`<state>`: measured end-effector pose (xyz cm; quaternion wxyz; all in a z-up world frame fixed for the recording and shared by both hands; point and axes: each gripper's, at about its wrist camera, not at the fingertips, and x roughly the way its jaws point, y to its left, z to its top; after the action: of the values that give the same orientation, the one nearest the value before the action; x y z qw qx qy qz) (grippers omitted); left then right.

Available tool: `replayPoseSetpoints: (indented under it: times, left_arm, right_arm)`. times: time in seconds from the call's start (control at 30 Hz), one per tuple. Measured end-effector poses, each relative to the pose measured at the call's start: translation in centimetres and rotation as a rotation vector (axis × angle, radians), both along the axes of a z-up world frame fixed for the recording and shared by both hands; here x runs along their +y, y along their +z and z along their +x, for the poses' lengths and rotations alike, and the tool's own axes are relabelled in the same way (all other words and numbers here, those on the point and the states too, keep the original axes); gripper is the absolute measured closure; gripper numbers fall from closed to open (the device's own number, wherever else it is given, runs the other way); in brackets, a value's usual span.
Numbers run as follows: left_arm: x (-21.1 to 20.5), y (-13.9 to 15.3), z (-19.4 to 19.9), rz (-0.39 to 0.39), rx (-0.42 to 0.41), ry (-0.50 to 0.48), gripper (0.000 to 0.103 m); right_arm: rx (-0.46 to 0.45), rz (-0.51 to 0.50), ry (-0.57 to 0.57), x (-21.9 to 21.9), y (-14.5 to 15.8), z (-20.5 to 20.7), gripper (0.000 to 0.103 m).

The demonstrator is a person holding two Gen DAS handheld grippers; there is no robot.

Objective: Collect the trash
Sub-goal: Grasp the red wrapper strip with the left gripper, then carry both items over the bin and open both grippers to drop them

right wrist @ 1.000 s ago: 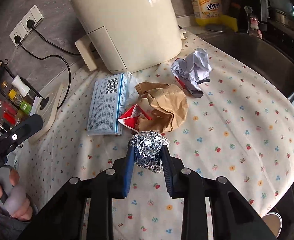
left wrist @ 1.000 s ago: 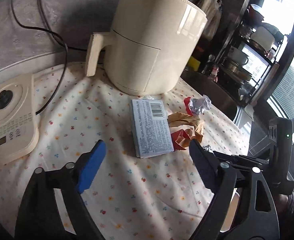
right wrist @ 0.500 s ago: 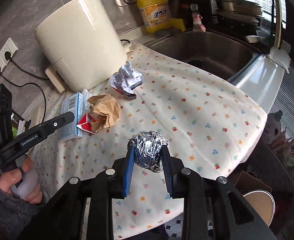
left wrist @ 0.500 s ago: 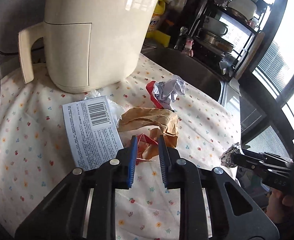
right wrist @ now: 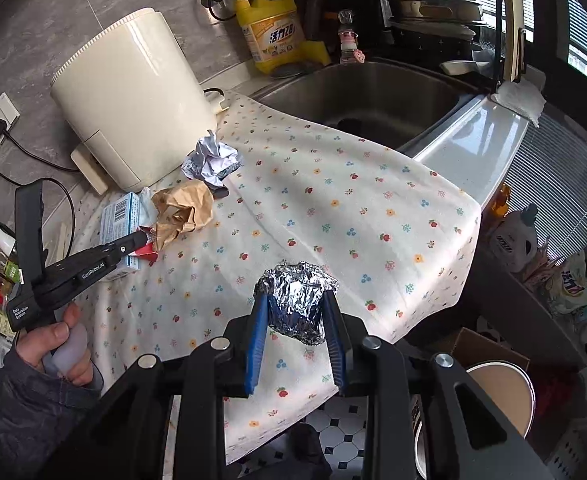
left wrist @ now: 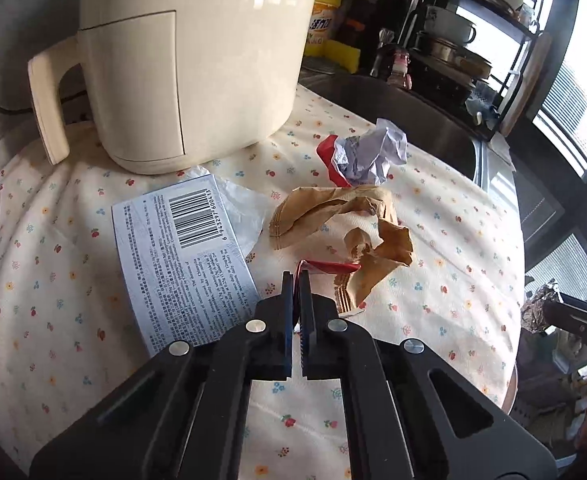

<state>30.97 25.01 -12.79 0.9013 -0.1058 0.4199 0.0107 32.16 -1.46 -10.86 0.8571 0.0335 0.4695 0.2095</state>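
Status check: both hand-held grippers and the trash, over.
Left hand-held gripper shut on red wrapper. Right hand-held gripper shut on foil ball, off the table edge. Brown paper bag, crumpled paper, blue box left on the cloth.

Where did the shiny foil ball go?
In the right wrist view the foil ball sits low in the middle, clamped in the right tool, above the near edge of the flowery cloth.

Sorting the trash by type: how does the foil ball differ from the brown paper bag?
The foil ball is shiny silver and packed tight; the brown paper bag is dull tan and loosely crumpled. The foil ball is held off the cloth in the right gripper; the bag lies on the tablecloth. Both are crumpled.
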Motion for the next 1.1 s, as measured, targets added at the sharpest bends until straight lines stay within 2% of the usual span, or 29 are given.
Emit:
replayPoseSetpoints:
  times: [0.13,0.3,0.47,0.57,0.87,1.1]
  left_arm:
    - [0.4,1.8,-2.1,-0.022,-0.043,0.043,0.099]
    - [0.0,4.2,-5.7,-0.002,-0.102,0.101,0.099]
    - [-0.7,7.4,-10.6,0.037,-0.192,0.202,0.099]
    - [-1.2,8.8,-13.5,0.054,-0.219,0.262,0.099]
    - [-4.5,10.9,-19.1,0.093,-0.229,0.364,0.099]
    - [-9.0,10.9,-20.1,0.099,-0.215,0.353,0.099]
  right_arm:
    - [-0.007,0.012,0.039,0.1,0.3,-0.4,0.075]
    - [-0.022,0.051,0.109,0.4,1.0,-1.1,0.075]
    - [-0.021,0.082,0.195,0.8,1.3,-1.9,0.075]
    - [-0.027,0.088,0.246,1.1,1.5,-2.5,0.075]
    - [-0.041,0.144,0.341,0.0,2.2,-4.0,0.075]
    - [-0.044,0.163,0.357,-3.8,2.2,-5.2,0.075]
